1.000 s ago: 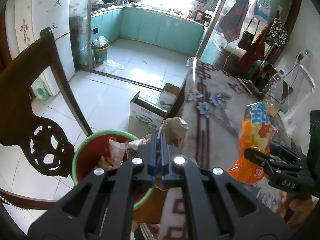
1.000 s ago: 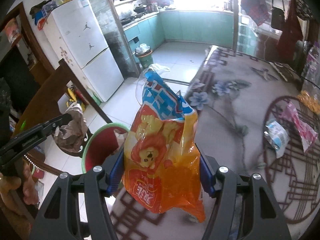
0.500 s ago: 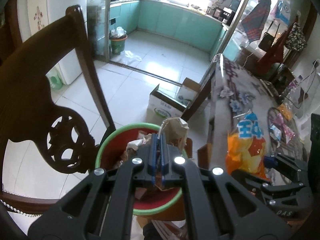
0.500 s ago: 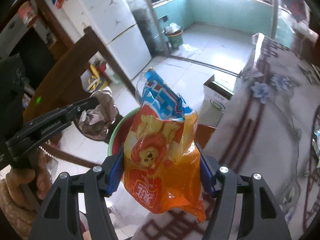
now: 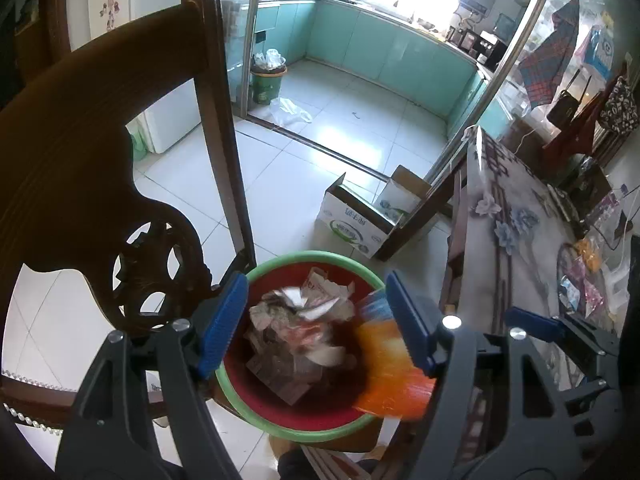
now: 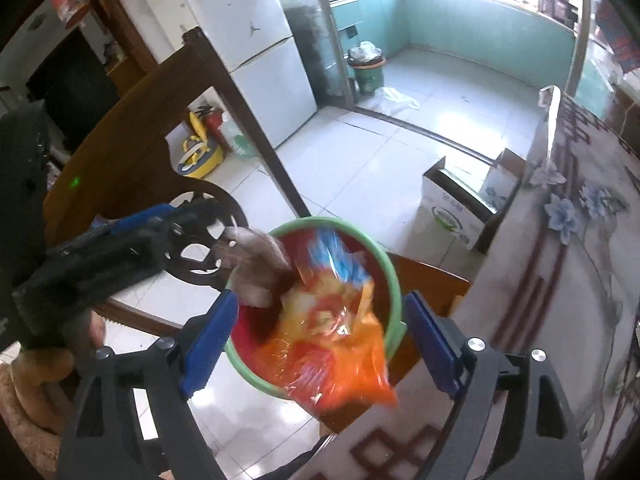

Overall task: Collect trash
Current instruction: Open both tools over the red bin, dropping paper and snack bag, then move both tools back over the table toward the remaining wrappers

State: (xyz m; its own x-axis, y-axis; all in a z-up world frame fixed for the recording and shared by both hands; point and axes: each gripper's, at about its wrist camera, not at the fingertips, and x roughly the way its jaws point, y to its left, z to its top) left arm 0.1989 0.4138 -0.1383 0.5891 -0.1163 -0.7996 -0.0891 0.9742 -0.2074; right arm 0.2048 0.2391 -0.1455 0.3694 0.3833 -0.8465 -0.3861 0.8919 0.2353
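While both grippers hang above the bin [image 5: 362, 426], their jaws are opening and nothing is pressed between the pads. The left gripper [image 5: 316, 320] stands wide over the red inside of the bin, where crumpled paper [image 5: 296, 332] lies in a heap. The right gripper [image 6: 320, 340] is also wide; the orange snack bag [image 6: 336, 336], blurred, is loose between its fingers and hangs half over the bin's green rim. A brown crumpled wad [image 6: 256, 272] is at the bin's left rim. The bin stands on a chair seat [image 6: 432, 280] beside the bench [image 6: 560, 280] edge.
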